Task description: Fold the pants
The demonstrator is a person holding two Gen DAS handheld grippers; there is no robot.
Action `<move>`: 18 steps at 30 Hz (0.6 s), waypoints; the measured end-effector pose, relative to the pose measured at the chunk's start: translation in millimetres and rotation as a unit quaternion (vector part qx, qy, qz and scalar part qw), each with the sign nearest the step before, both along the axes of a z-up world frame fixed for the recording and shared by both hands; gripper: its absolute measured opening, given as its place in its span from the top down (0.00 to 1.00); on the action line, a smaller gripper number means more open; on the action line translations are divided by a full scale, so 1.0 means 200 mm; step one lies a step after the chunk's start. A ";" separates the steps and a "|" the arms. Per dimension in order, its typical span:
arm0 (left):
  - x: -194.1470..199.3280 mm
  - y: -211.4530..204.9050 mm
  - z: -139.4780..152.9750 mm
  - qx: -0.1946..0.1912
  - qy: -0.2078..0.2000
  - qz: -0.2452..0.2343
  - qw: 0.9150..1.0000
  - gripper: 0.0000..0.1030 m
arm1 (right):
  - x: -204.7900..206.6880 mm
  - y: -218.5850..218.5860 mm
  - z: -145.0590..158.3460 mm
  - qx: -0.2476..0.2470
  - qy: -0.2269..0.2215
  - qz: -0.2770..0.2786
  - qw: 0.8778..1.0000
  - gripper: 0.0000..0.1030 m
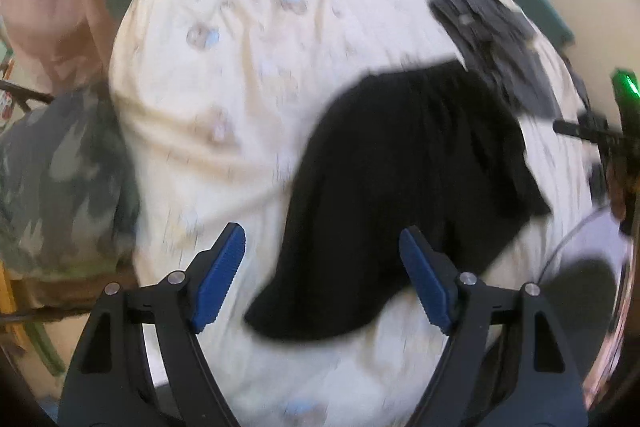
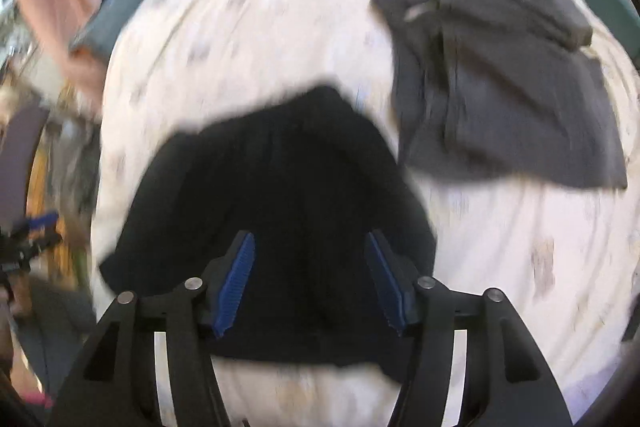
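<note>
Black pants lie folded into a compact dark shape on a white patterned bedsheet. My left gripper hangs open above their left edge, blue pads apart, with only sheet and a strip of black cloth far below the gap. In the right wrist view the same black pants fill the lower middle, and my right gripper stands open above them, nothing pinched between its blue pads. Both views are blurred by motion.
A grey folded garment lies on the sheet beyond the pants to the right, also seen as the grey garment. A camouflage cloth lies off the bed's left side. A pink cloth hangs far left. The other gripper's body with a green light shows at the right edge.
</note>
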State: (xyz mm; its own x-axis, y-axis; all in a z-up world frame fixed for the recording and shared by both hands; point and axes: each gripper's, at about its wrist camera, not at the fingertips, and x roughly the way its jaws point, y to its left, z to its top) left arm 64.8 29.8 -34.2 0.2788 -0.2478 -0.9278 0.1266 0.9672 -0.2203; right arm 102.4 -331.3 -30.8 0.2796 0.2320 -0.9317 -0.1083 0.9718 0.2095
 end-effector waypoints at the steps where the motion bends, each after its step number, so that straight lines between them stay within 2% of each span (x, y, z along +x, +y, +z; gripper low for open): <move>1: 0.12 -0.04 -0.04 -0.009 0.008 0.015 1.000 0.25 | 0.06 0.01 -0.02 -0.002 -0.011 -0.006 1.000 0.42; 4: 0.35 -0.12 -0.12 -0.037 0.003 0.034 0.999 0.25 | 0.21 0.04 -0.09 -0.001 -0.030 -0.010 0.999 0.42; 8: 0.67 -0.23 -0.30 -0.027 0.006 0.035 0.999 0.25 | 0.46 0.13 -0.24 -0.040 -0.029 0.025 0.998 0.42; 11: 0.85 -0.27 -0.46 0.006 0.030 0.034 0.999 0.27 | 0.64 0.15 -0.46 -0.072 0.006 0.045 0.996 0.42; 12: 0.88 -0.27 -0.48 0.006 0.034 0.034 0.999 0.27 | 0.69 0.16 -0.54 -0.085 0.025 0.049 0.995 0.42; 15: 0.91 -0.28 -0.53 0.005 0.028 0.015 0.999 0.27 | 0.79 0.17 -0.73 -0.071 0.068 0.060 0.993 0.42; 17: 0.92 -0.27 -0.56 0.001 0.032 0.005 0.999 0.27 | 0.78 0.18 -0.78 -0.038 0.089 0.069 0.993 0.47; 18: 0.93 -0.27 -0.56 -0.005 0.033 0.006 0.999 0.27 | 0.76 0.18 -0.78 -0.029 0.083 0.079 0.993 0.60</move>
State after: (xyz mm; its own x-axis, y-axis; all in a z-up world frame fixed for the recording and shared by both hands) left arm 251.8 -23.5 -147.1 0.2203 -0.2536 -0.9419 0.0999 0.9664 -0.2369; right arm 255.1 -294.3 -186.0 0.0860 0.2063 -0.9747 -0.2290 0.9562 0.1822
